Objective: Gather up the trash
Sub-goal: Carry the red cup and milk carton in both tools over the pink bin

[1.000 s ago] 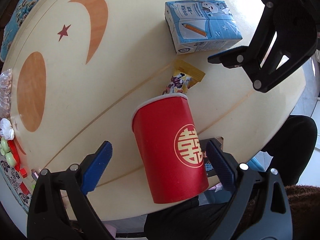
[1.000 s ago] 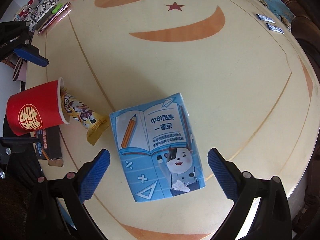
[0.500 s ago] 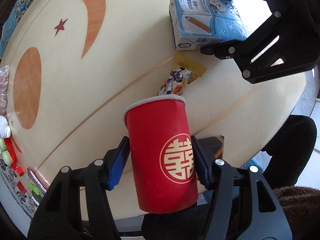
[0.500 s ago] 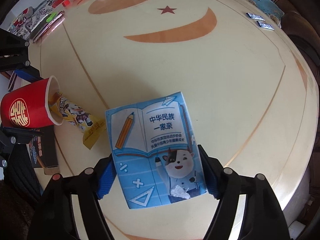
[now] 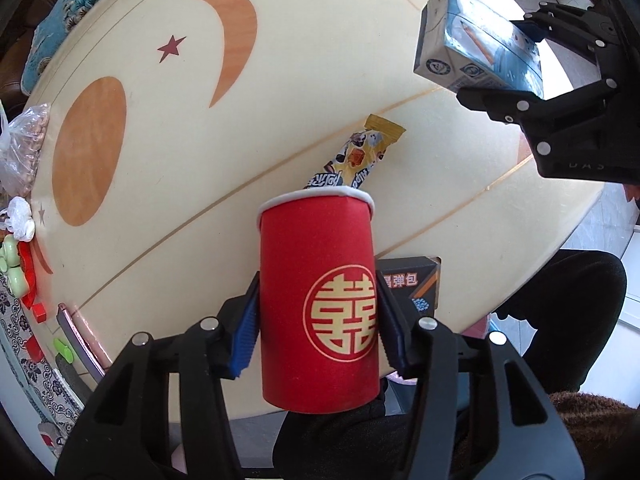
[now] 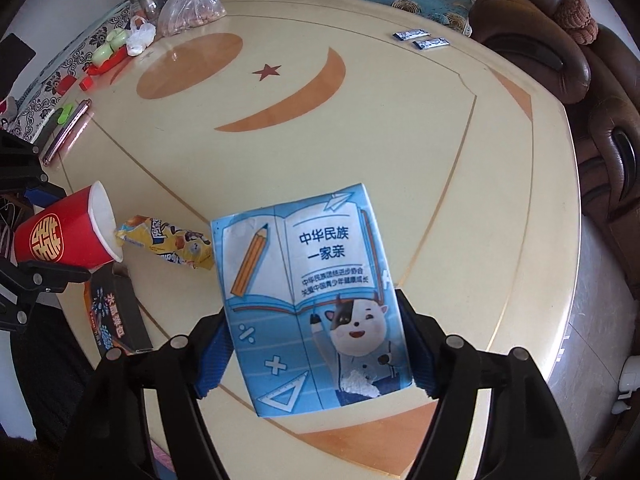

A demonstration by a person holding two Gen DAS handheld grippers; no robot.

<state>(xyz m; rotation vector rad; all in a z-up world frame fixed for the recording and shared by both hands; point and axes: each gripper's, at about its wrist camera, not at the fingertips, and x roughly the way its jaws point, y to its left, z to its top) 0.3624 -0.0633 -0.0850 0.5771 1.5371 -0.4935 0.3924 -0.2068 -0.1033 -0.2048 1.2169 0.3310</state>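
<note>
My left gripper [image 5: 318, 324] is shut on a red paper cup [image 5: 318, 300] with a gold emblem, held on its side above the table's near edge; the cup also shows in the right wrist view [image 6: 66, 236]. A yellow snack wrapper [image 5: 356, 158] lies just beyond its mouth and shows in the right wrist view [image 6: 168, 246]. My right gripper [image 6: 316, 354] is shut on a blue milk carton [image 6: 314, 300] with a cartoon cow, lifted off the table; the carton shows at upper right in the left wrist view [image 5: 476, 50].
A black box [image 6: 114, 316] lies at the round cream table's [image 6: 400, 140] near edge. A plastic bag [image 6: 188, 4], small toys [image 6: 106, 50], a phone [image 6: 66, 132] and two sachets [image 6: 420, 38] sit along the far rim. Brown sofa [image 6: 592, 92] at right.
Both grippers closed from open: the left onto the red cup, the right onto the blue carton. Both items have since been lifted off the table.
</note>
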